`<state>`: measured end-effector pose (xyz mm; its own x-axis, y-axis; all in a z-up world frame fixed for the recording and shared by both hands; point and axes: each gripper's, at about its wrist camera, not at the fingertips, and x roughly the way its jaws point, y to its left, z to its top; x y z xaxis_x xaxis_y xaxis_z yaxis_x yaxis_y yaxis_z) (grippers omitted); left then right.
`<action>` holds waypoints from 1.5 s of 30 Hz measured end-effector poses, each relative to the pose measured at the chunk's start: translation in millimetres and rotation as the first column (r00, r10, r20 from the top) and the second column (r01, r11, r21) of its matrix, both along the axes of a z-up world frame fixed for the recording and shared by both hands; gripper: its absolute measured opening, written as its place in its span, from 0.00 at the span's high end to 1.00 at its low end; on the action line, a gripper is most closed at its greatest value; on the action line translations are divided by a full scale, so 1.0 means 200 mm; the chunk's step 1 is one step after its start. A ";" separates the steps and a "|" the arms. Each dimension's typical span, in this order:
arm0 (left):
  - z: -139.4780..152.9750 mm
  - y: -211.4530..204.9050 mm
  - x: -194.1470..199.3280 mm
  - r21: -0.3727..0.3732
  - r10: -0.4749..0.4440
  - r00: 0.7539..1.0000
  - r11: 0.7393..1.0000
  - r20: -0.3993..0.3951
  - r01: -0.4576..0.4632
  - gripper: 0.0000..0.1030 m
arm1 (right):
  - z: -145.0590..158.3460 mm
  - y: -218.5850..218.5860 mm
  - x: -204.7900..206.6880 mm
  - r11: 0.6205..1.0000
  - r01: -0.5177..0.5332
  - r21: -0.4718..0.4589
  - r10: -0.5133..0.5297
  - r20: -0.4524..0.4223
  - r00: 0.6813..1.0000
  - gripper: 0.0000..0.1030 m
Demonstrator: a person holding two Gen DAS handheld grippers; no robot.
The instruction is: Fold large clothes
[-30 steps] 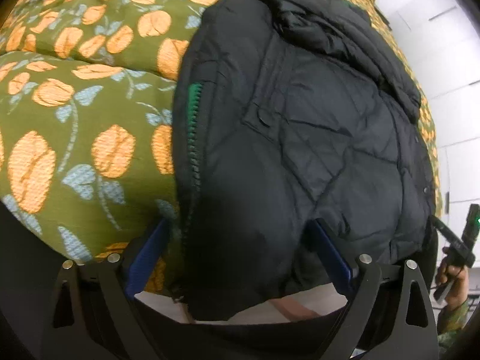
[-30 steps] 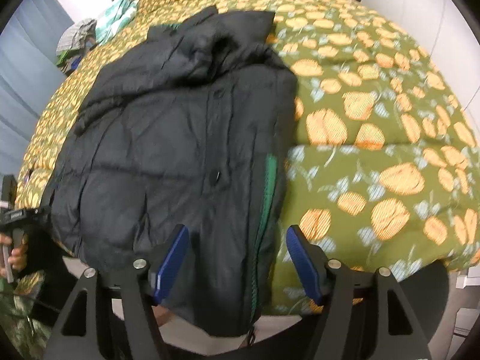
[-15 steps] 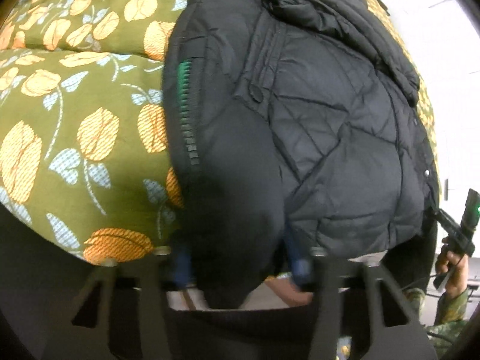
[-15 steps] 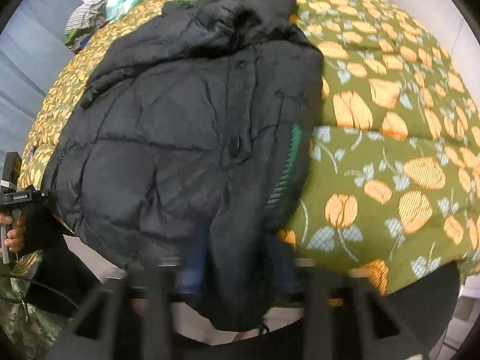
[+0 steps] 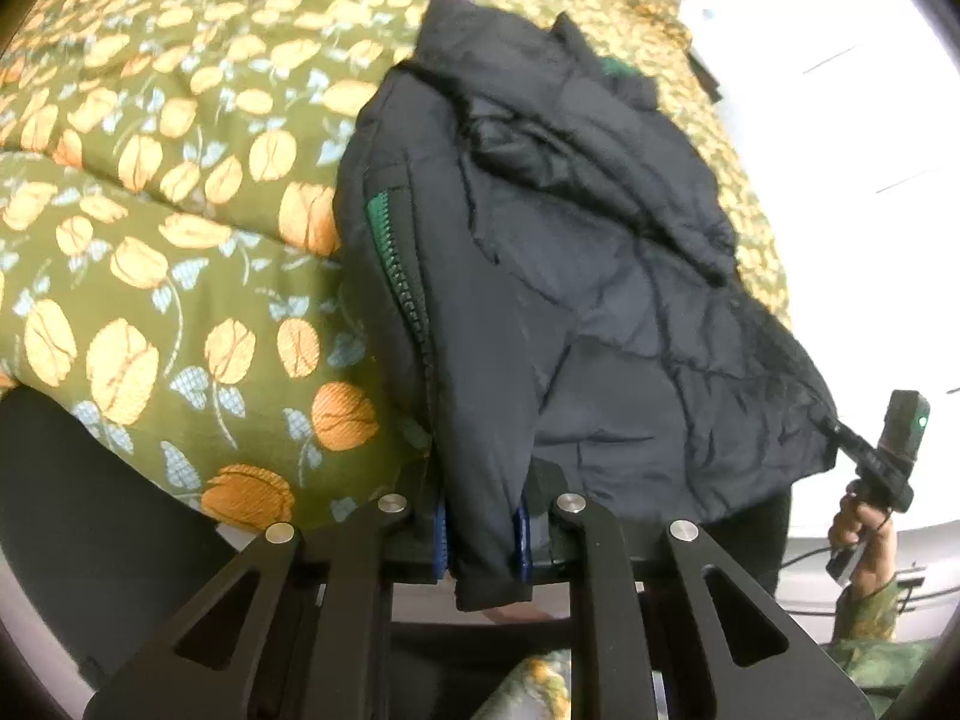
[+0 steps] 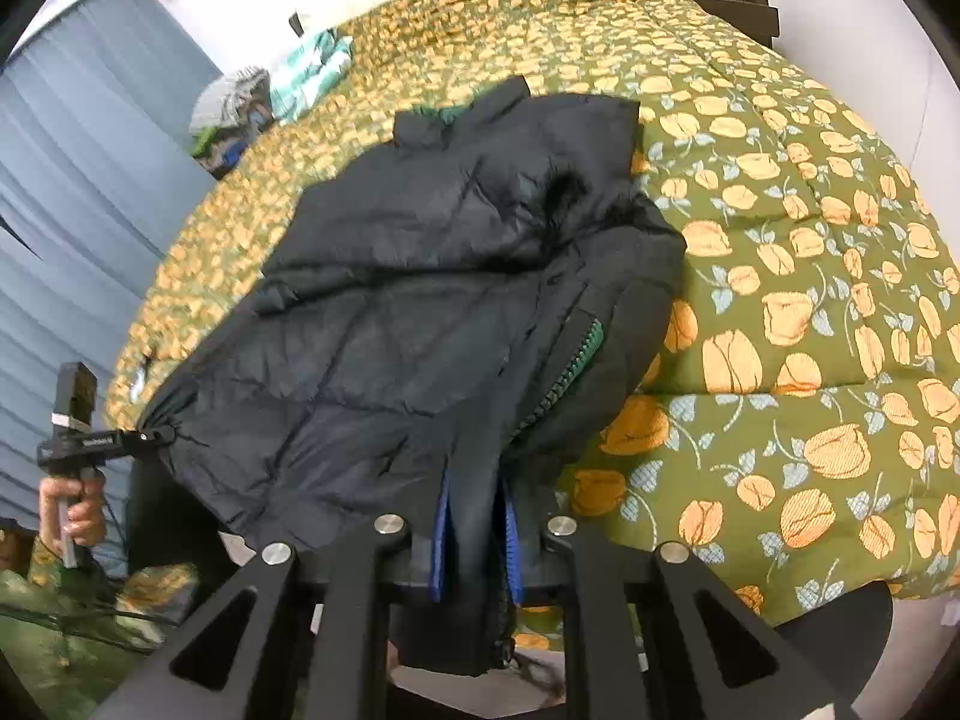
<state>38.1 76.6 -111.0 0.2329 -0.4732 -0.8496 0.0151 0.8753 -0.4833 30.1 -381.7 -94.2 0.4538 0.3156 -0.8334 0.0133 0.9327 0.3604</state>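
Left gripper (image 5: 483, 537) and right gripper (image 6: 474, 540) each clamp the jacket's (image 5: 570, 276) near hem; its length runs toward the frame's top.

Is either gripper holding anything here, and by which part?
Both hold the black quilted puffer jacket at its bottom hem: the left gripper and the right gripper are each shut on hem fabric near the green zipper.
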 end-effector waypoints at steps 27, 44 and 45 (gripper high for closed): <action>-0.01 -0.02 0.93 0.009 0.033 0.998 0.999 0.047 -0.033 0.82 | -0.30 -0.30 0.81 0.919 0.153 0.364 -0.141 -0.061 0.988 0.87; 0.11 0.08 0.89 -0.039 -0.025 0.981 0.999 0.192 0.033 0.04 | -0.17 -0.02 0.88 0.993 -0.065 0.100 0.059 0.064 0.996 0.00; 0.07 0.04 0.88 0.019 -0.081 0.980 0.997 0.182 0.078 0.03 | -0.19 0.08 0.88 0.990 -0.144 -0.010 0.144 0.059 0.988 0.00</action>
<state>214.5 85.2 -96.0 0.3466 -0.4864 -0.8020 0.1719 0.8735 -0.4555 206.5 -366.2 -131.3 0.4526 0.3765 -0.8084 -0.1425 0.9254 0.3512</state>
